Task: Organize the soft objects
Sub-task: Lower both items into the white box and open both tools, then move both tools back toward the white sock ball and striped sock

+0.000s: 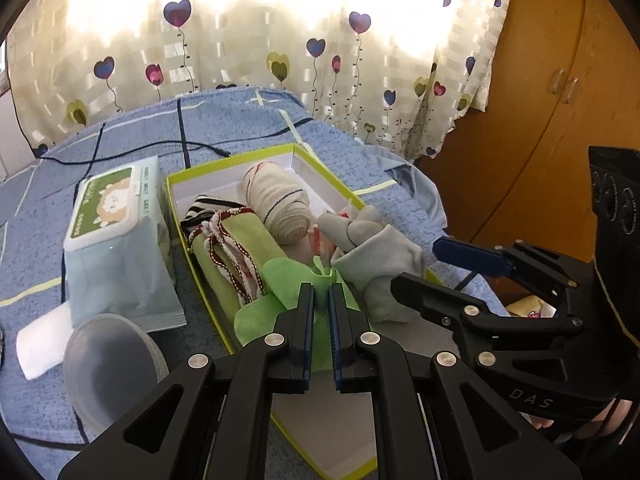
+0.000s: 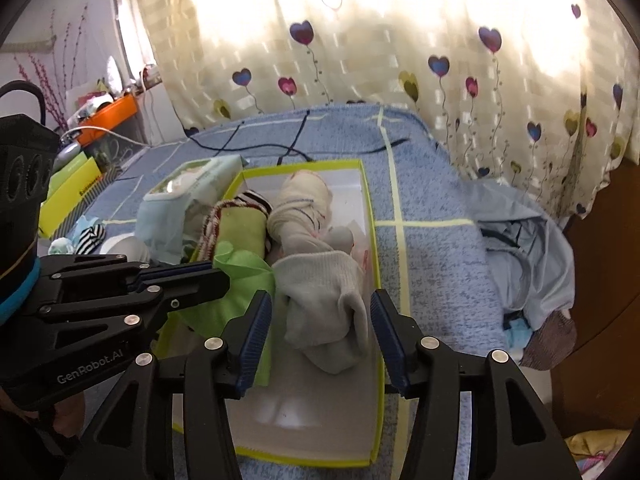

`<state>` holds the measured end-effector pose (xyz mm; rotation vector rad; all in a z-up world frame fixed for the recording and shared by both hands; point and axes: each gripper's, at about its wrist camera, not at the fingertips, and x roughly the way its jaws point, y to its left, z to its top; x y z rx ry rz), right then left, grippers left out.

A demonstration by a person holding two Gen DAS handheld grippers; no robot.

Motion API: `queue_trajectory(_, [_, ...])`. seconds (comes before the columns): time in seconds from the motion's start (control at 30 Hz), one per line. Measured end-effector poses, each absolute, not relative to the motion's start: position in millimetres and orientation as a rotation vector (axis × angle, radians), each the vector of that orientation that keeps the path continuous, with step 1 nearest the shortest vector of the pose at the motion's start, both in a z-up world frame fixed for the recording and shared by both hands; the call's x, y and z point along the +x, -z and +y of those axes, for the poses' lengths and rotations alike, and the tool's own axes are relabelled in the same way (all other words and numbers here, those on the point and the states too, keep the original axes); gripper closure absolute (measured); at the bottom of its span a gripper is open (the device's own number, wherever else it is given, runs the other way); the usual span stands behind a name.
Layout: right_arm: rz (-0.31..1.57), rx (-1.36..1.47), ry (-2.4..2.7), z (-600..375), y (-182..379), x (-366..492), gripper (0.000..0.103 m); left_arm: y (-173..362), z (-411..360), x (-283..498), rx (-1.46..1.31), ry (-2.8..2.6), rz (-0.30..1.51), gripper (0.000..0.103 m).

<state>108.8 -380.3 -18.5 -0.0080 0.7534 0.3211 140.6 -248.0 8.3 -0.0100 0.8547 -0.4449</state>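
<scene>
Most of the sorting looks done: the box (image 2: 374, 216) on the bed (image 2: 436, 240) already holds a cream roll (image 1: 276, 204), a folded green towel (image 1: 232, 256) and a striped piece (image 1: 198, 210), all lying lengthwise. My left tongs (image 1: 320, 296) are clamped on the light green cloth (image 1: 280, 276), bunched at the box's near end and not yet laid flat. My right tongs (image 2: 320, 344) stand apart around the grey sock (image 2: 324, 312), which rests inside the box, its long axis running along the box toward the curtain. More soft things wait outside, left of the box.
</scene>
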Motion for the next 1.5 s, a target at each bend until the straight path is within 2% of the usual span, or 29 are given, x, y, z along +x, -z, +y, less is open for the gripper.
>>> queue_trajectory(0.27, [0.703,-0.036,-0.290,-377.3,-1.2,86.3,0.045,-27.3,-242.4,122.1,-0.009,0.450,0.802,0.095])
queue_trajectory(0.87, [0.635,-0.069,-0.327,-346.4,-30.8,54.0,0.042,-56.3,-213.9,84.4,0.003,0.394,0.721,0.095])
queue_trajectory(1.5, [0.601,-0.117,-0.404,-289.3,-50.9,38.6,0.040,-69.6,-150.3,55.5,-0.037,0.254,0.653,0.095])
